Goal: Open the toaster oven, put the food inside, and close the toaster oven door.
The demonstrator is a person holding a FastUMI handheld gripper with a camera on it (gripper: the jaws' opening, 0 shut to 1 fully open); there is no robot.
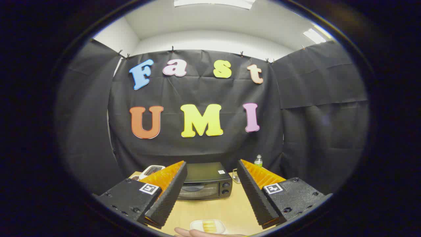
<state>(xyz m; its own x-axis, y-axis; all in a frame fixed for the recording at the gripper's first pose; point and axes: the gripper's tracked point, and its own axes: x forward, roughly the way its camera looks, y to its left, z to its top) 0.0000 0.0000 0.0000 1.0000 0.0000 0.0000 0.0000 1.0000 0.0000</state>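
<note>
The tool (211,194) is spread wide and holds nothing. The oven (205,182), door shut, sits low centre on the worktop (210,209), beyond the fingers; the food (208,226) lies at bottom centre. Approach level, hooking the door's top handle squarely.

Glossy dark oven (205,181) (glass door shiny) on a smooth matt wood-look table (213,207); the wall (197,92) is creased matt cloth.

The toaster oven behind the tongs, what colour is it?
Black; the toaster oven shows best in the gripper view, door closed, beyond the open tongs.
</note>
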